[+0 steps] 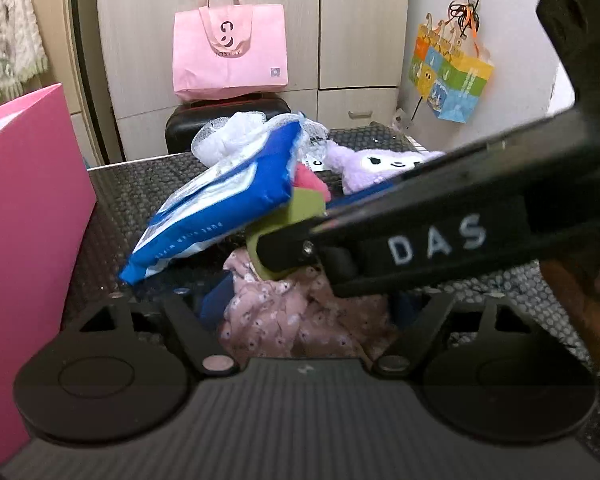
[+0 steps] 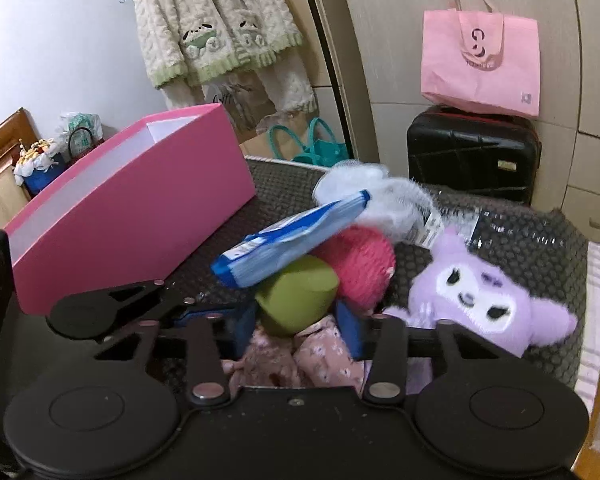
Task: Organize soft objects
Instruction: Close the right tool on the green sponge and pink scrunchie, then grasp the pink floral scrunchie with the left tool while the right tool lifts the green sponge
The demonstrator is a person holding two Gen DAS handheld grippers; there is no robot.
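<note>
A pink floral cloth [image 1: 300,320] [image 2: 324,360] lies bunched on the black dimpled mat [image 1: 132,192]. My left gripper [image 1: 306,304] straddles it; its right finger is hidden behind my right gripper [image 1: 284,252], which crosses the left wrist view. In the right wrist view my right gripper [image 2: 298,326] has its blue pads against the cloth, shut on it. Just beyond lie a green sponge [image 2: 300,292], a pink ball [image 2: 360,268], a blue wipes pack [image 2: 292,240] tilted over them, a white mesh puff [image 2: 364,192] and a purple plush [image 2: 480,296]. An open pink box [image 2: 132,208] stands to the left.
A black suitcase [image 2: 472,152] with a pink tote bag [image 2: 480,68] on top stands behind the mat, against the wardrobe. Fleece clothes [image 2: 220,28] hang on the wall at the left. A colourful bag [image 1: 448,76] hangs at the right. A hand [image 1: 596,308] holds the right gripper.
</note>
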